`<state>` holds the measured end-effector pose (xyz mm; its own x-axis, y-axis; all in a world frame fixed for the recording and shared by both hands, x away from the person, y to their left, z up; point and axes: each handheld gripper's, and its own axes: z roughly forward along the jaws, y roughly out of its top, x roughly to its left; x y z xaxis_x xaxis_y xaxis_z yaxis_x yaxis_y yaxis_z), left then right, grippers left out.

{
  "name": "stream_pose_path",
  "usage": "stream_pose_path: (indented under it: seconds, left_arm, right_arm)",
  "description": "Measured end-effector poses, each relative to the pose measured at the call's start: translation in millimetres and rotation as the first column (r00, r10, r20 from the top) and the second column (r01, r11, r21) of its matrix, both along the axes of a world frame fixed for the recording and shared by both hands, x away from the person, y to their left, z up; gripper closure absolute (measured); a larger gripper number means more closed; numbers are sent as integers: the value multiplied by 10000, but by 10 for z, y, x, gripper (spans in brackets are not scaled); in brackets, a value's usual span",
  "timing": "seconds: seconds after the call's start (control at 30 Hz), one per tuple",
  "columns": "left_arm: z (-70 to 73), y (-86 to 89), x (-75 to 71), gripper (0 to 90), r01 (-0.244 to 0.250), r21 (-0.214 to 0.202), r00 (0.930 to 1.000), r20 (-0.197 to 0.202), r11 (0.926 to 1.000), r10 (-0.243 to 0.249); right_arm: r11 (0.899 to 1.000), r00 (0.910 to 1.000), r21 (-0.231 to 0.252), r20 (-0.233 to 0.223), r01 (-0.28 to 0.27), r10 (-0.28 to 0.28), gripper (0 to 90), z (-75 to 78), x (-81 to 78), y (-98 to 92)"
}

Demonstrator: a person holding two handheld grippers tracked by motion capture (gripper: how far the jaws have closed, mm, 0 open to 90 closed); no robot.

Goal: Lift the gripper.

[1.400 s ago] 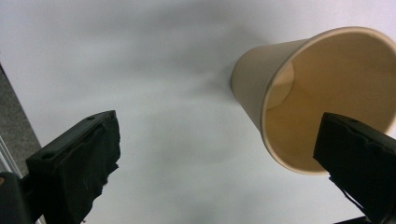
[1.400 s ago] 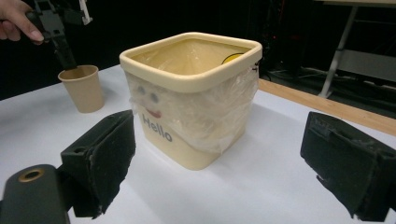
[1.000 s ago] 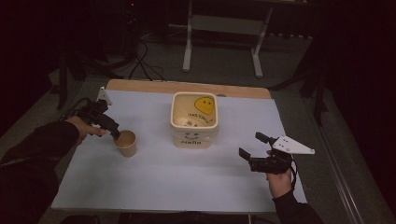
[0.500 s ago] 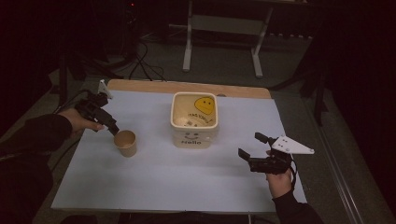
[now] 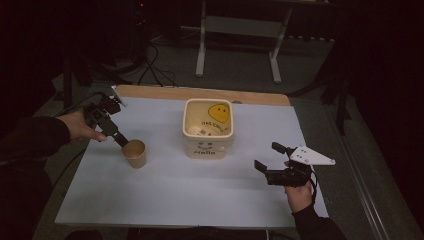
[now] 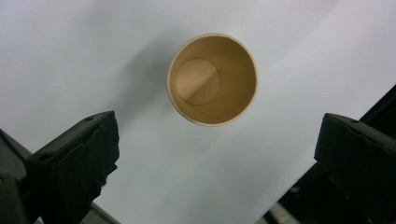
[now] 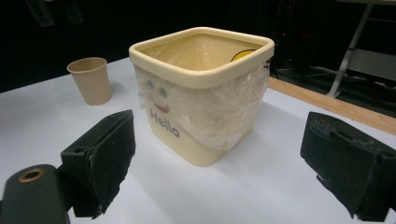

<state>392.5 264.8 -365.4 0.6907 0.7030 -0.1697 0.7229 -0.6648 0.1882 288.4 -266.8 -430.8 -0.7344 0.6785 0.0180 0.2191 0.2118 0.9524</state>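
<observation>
Since a second ago, the high view shows the left tongs (image 5: 121,140) drawn back to the left off the small tan paper cup (image 5: 135,153), which stands upright left of the cream square plastic tub (image 5: 208,131) on the white-covered bench (image 5: 175,195), while the right tongs (image 5: 263,157) hover, jaws apart, at the near right. From the left gripper view, the cup (image 6: 212,78) is empty, beyond wide-apart jaws. From the right gripper view, the tub (image 7: 201,93) sits between spread jaws, the cup (image 7: 89,80) far left.
</observation>
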Motion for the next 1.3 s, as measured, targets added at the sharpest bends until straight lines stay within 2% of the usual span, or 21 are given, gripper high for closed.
stream_pose_path:
  seconds: [0.1, 0.17, 0.3, 0.4, 0.53, 0.6, 0.63, 0.87, 0.93, 0.97, 1.07, 1.17, 1.23, 1.3]
  left_arm:
    - [37, -21, -36, 10, 647, -77, 9977, 196, 9979, -645]
    - [65, -45, -68, 10, 1169, -164, 9925, 383, 9930, -1162]
    - [113, -74, -100, 18, 1803, -237, 9816, 678, 9833, -1783]
    - [129, -109, -113, 19, 2295, 0, 9704, 772, 9733, -2288]
    - [134, -162, -129, 25, 3014, 165, 9494, 875, 9533, -3017]
    - [129, -192, -133, 34, 3241, 263, 9415, 881, 9456, -3252]
    - [120, -212, -135, 40, 3417, 322, 9355, 833, 9392, -3433]
    - [76, -349, -164, 41, 4045, 732, 9105, 616, 9116, -4090]
    - [87, -392, -179, 40, 4268, 854, 8992, 657, 9003, -4325]
    - [94, -403, -181, 40, 4306, 850, 8974, 654, 8985, -4363]
    - [125, -444, -199, 41, 4500, 1028, 8860, 729, 8871, -4579]
    - [146, -468, -215, 40, 4646, 1236, 8776, 681, 8769, -4746]
    - [167, -474, -219, 40, 4688, 1300, 8756, 621, 8737, -4791]
    - [187, -478, -218, 40, 4636, 1396, 8770, 685, 8750, -4756]
  right_arm:
    - [10000, 10000, -4, -13, -38, 38, 101, -2, 1, 2]
    - [10000, 10000, 12, -27, -53, 53, 101, -3, 1, 3]
    - [10000, 9999, -14, -23, -99, 99, 101, -5, 0, 7]
    - [9999, 9999, -19, -9, -116, 116, 101, -5, -3, 11]
    - [9999, 9999, -43, 20, -151, 151, 101, -9, -1, 14]
    - [9998, 9998, -48, -4, -197, 197, 101, -9, -1, 15]
    - [9998, 9998, -56, 0, -190, 190, 101, -11, -2, 16]
    - [9993, 9993, -85, 1, -367, 367, 101, -16, -5, 25]
    - [9992, 9992, -90, 7, -392, 392, 101, -16, -8, 30]
    - [9991, 9991, -87, -17, -424, 424, 101, -17, -9, 33]
    - [9989, 9989, -100, 0, -467, 467, 101, -21, -9, 36]
    - [9987, 9987, -103, 3, -502, 502, 101, -22, -10, 37]
    - [9984, 9985, -122, 6, -544, 544, 101, -22, -10, 39]
    - [9982, 9983, -137, 19, -577, 577, 101, -24, -9, 41]
